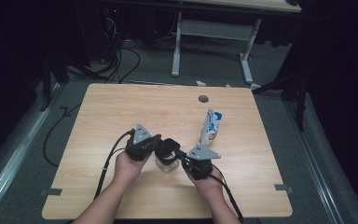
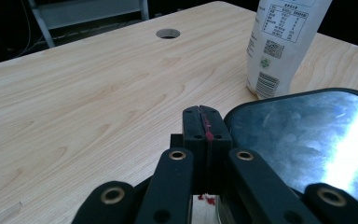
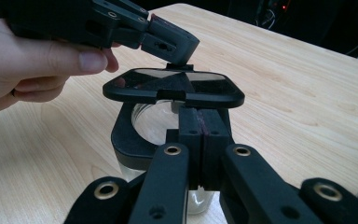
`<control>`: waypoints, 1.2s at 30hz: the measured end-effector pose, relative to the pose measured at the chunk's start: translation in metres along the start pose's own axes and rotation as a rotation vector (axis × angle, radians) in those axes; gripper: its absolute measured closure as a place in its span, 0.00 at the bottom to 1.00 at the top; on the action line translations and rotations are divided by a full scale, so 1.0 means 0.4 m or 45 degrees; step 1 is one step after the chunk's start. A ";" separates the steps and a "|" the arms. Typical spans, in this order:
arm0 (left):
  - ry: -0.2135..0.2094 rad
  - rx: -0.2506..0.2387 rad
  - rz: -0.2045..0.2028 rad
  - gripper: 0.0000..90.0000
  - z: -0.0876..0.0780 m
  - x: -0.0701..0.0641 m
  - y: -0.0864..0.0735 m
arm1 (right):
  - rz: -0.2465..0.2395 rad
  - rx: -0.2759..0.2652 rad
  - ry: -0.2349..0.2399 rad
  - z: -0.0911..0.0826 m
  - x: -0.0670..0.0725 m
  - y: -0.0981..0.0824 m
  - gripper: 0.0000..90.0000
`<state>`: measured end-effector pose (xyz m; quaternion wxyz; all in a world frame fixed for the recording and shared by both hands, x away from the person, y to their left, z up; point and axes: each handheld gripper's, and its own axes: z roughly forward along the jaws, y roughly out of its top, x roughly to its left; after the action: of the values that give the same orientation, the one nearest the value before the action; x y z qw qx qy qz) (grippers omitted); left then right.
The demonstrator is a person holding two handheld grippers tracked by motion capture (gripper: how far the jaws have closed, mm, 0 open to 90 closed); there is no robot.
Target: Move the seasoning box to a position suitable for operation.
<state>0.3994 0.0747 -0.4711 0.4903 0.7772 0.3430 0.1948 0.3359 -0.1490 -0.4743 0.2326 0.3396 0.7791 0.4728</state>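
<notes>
At the centre of the wooden table (image 1: 121, 116), seen from the high view, two hand-held grippers meet over a clear glass jar (image 1: 166, 164). The right gripper (image 3: 204, 122) has its black jaws pressed together, with no gap showing between the pads. From its own view the jaw tips sit at the near edge of the jar's flat black lid (image 3: 173, 87); whether they pinch that edge cannot be told. The lid is lifted and hangs level above the jar's open mouth, just clear of the black collar (image 3: 126, 135) around the jar's neck.

The left gripper (image 2: 204, 125) also has its jaws fully together, empty, with a red smear along the seam between them. In the right gripper view it comes in from about ten o'clock, its tip resting on or just above the far edge of the lid. The left hand (image 3: 32, 65) wraps its body.

In the high view a white and blue pouch (image 1: 210, 127) stands upright at about one o'clock from the jar, near but apart. A round hole (image 1: 203, 99) lies in the tabletop toward twelve o'clock.
</notes>
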 end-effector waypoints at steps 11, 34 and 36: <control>-0.017 -0.020 -0.049 1.00 -0.093 0.000 -0.076 | 0.000 -0.024 0.018 -0.006 0.003 -0.001 0.99; -0.142 -0.056 -0.063 0.98 -0.106 -0.085 -0.092 | -0.014 -0.025 0.021 0.000 0.014 -0.003 0.98; -0.141 -0.057 -0.062 0.98 -0.105 -0.086 -0.091 | -0.015 -0.020 0.022 0.001 0.014 -0.004 0.98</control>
<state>0.3365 0.0864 -0.4840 0.5303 0.7671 0.3296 0.1471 0.3320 -0.1451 -0.4764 0.2310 0.3291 0.7794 0.4805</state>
